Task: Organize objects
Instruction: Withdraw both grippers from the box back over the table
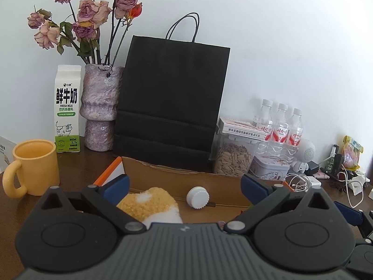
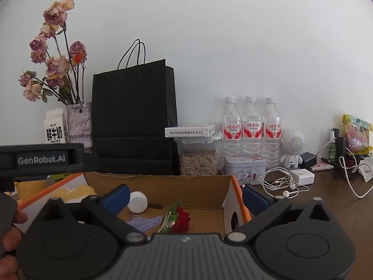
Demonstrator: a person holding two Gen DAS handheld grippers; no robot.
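Observation:
An open cardboard box [image 1: 167,170] [image 2: 205,186] with orange-edged flaps sits on the dark table. Inside lie a yellow-and-white fuzzy sock [image 1: 149,203] [image 2: 77,192], a white bottle cap [image 1: 197,197] [image 2: 138,202], a red rose [image 2: 181,219], a metal clip [image 2: 166,220] and a purple knitted piece [image 2: 144,223]. My left gripper [image 1: 185,187] is open and empty above the box. My right gripper [image 2: 186,196] is open and empty, its jaws either side of the box's right end. The left gripper's body [image 2: 42,159] shows at the left of the right wrist view.
Behind the box stand a black paper bag [image 1: 172,102], a vase of dried roses [image 1: 100,107], a milk carton [image 1: 67,109], a seed jar [image 2: 198,158], three water bottles [image 2: 250,128] and a tin [image 2: 244,169]. A yellow mug [image 1: 35,165] is left. Earphones [image 2: 283,185], charger and clutter lie right.

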